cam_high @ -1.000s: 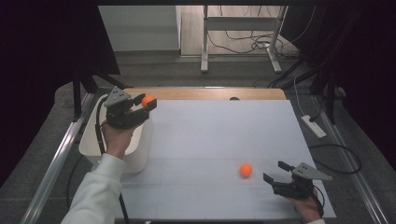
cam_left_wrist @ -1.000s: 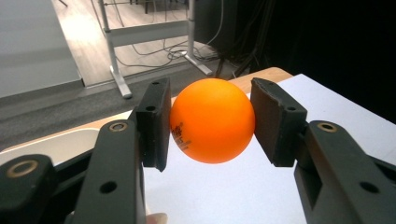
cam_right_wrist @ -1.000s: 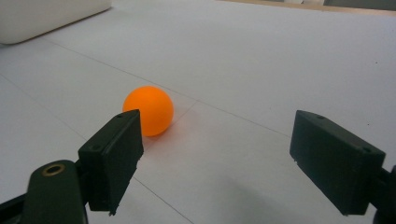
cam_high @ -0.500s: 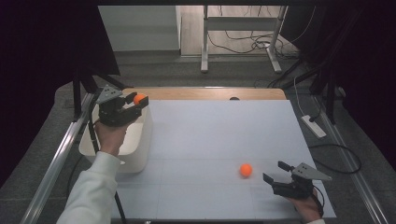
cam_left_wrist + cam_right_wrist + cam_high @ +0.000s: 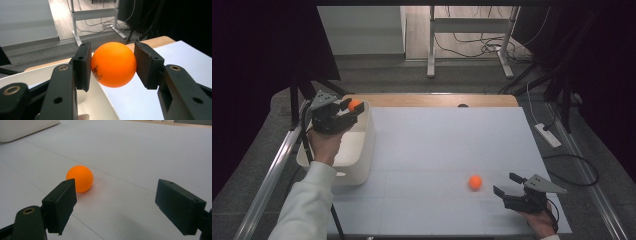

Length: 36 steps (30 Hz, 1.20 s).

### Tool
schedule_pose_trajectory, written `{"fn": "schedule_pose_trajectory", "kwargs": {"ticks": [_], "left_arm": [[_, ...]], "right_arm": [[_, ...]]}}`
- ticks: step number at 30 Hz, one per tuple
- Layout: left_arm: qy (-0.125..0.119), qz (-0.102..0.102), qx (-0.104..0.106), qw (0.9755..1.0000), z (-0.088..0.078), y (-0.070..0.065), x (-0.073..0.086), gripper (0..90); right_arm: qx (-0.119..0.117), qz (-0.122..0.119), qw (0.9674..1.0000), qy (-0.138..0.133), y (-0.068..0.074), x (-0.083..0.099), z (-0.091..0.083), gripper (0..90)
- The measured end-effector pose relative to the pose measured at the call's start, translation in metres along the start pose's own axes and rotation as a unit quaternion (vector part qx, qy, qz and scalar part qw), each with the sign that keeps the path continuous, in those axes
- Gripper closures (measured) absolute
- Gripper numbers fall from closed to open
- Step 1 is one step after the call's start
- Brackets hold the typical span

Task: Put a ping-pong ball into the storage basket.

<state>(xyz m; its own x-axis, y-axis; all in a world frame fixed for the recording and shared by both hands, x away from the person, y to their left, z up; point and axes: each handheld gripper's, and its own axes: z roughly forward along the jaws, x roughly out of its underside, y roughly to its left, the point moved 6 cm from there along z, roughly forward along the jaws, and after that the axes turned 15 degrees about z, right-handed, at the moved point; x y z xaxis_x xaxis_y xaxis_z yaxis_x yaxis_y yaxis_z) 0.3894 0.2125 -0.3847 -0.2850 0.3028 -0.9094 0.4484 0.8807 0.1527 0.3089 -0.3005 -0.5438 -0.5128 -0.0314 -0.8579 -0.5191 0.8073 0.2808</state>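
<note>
Nearest us, at the table's (image 5: 437,150) front right corner, we note the right gripper (image 5: 508,185) with its jaws spread wide and nothing between them; the hand holding it is cut off by the bottom edge of the high view. Just ahead of its jaws, a loose orange ball (image 5: 475,182) sits on the white table top, apart from both pads; in the right gripper view this ball (image 5: 80,178) is partly hidden behind the left jaw. Farther off on the left, we see a white sleeve (image 5: 304,200) rising to the left gripper (image 5: 353,109), which pinches a second orange ball (image 5: 113,64) between its pads, holding it above the far end of a white bin (image 5: 362,150). Small dark print on that ball is too blurred for us to read. The arm and gripper cover much of the bin's inside. Beyond the table, a desk frame (image 5: 467,40) and floor cables lie in shadow.
</note>
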Motion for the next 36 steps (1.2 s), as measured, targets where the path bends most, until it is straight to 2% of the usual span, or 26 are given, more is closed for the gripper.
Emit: {"fn": "schedule_pose_trajectory", "kwargs": {"ticks": [11, 22, 27, 30, 36], "left_arm": [[0.002, -0.002, -0.005, 1.0000, -0.001, 0.006, 0.001, 50.6], [0.019, -0.002, -0.015, 0.9997, 0.005, 0.012, 0.006, 50.6], [0.029, -0.003, -0.025, 0.9993, 0.005, 0.020, 0.011, 50.5], [0.042, 0.009, -0.035, 0.9985, 0.006, 0.024, 0.015, 50.5], [0.047, -0.004, -0.033, 0.9983, 0.009, 0.029, 0.019, 50.5]], "right_arm": [[0.000, 0.003, 1.0000, -0.002, -0.001, -0.001, 0.000, 17.3], [-0.003, 0.002, 1.0000, -0.002, 0.000, -0.001, 0.002, 17.3], [0.000, 0.004, 1.0000, -0.001, -0.001, -0.001, 0.000, 17.3], [0.001, 0.003, 1.0000, -0.002, -0.001, -0.001, 0.000, 17.3], [0.001, 0.002, 1.0000, -0.001, -0.001, 0.000, 0.000, 17.3]]}}
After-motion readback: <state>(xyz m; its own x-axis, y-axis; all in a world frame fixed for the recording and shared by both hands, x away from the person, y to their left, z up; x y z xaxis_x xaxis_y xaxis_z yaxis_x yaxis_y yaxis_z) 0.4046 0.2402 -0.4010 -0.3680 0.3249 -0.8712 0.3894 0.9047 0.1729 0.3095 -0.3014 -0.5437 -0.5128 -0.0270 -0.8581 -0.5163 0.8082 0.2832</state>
